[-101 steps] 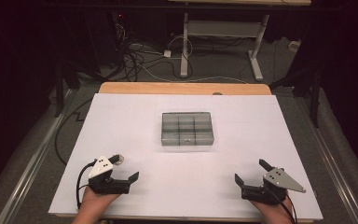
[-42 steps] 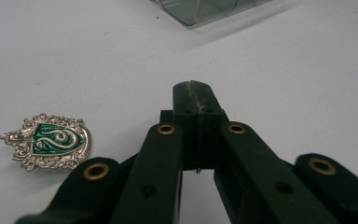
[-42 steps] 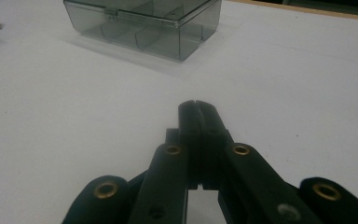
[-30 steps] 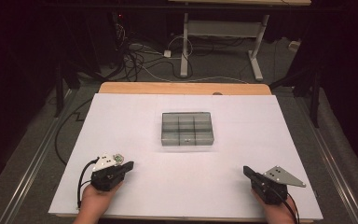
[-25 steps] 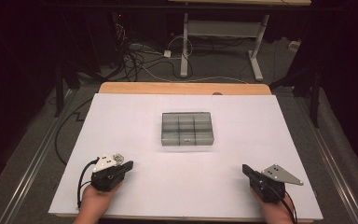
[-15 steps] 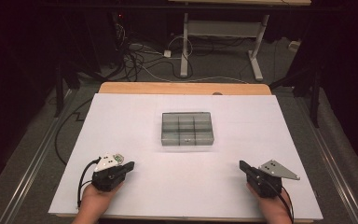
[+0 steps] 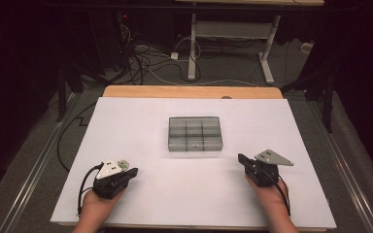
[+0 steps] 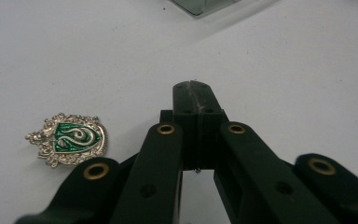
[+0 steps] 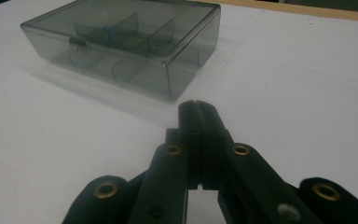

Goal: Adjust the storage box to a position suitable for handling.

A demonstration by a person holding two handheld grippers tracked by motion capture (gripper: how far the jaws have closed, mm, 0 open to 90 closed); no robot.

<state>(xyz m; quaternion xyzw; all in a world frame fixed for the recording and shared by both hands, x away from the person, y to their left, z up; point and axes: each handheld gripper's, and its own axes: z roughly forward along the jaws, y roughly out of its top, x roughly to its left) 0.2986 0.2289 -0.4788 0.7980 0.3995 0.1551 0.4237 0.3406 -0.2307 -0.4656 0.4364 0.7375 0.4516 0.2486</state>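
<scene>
A person holds a hand-held gripper in each hand over a white counter (image 7: 141, 121). The left hand-held gripper (image 7: 132, 172) is clenched on nothing, its jaws pressed together, and rests near the counter's front left. Just beside it lies a small silver crest badge (image 8: 68, 139) with a green enamel centre, flat and untouched. The right hand-held gripper (image 7: 241, 158) is likewise clenched and empty, pointing toward a smoky transparent compartment box (image 7: 195, 133) with its lid down, near the counter's middle.

Likely risks: the thin, flat badge could skid on the smooth surface when pinched, and the light box could slide if its lid is pried without bracing.

The counter has a wooden far edge (image 7: 189, 91). Beyond it the room is dark, with tangled cables (image 7: 141, 58) on the floor and a white desk frame (image 7: 228, 34).
</scene>
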